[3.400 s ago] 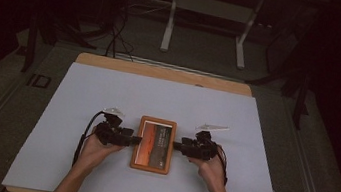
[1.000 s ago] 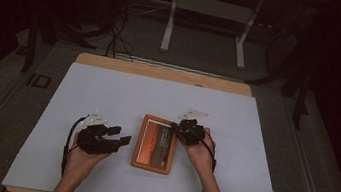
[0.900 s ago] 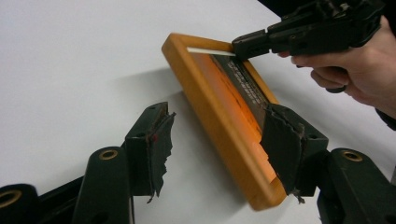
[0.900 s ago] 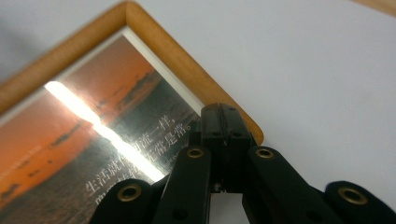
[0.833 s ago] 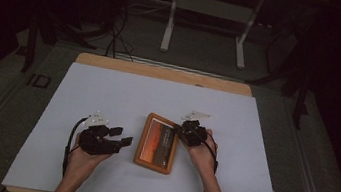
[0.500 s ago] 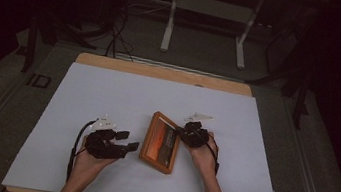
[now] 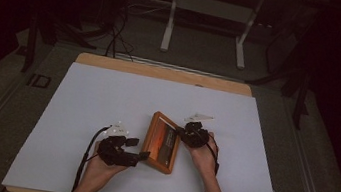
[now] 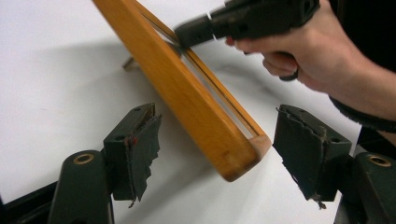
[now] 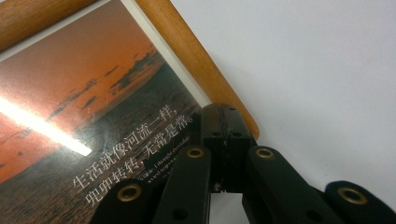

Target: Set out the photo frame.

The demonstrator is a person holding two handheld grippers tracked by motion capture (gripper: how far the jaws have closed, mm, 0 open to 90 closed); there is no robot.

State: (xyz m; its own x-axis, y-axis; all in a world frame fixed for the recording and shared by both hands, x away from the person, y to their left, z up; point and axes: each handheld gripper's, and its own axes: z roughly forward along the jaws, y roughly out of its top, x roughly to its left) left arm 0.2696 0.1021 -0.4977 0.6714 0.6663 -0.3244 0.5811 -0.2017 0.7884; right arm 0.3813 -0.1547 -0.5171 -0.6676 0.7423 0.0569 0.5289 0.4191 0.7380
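Observation:
A wooden picture frame (image 7: 163,143) with an orange sunset photo (image 9: 93,116) stands tilted on the white table sheet (image 7: 107,97), its right long edge raised. My right gripper (image 7: 182,134) is shut on that raised edge, and in the right gripper view its jaws (image 9: 224,126) are closed over the frame's rim (image 9: 187,56). My left gripper (image 7: 142,156) is open at the frame's near left corner. In the left gripper view the frame's corner (image 8: 233,158) sits between its open pads (image 8: 140,140) without touching either. The right gripper (image 8: 196,30) shows farther off on the frame.
The wooden table edge (image 7: 161,72) runs along the back of the sheet. Beyond it on the dark floor stand a white desk stand (image 7: 206,25) and loose cables (image 7: 116,33). Bare sheet lies to the left, right and behind the frame.
The right gripper has tipped the frame up by its right edge, steeper than before. The left gripper has moved right, up to the frame's near corner.

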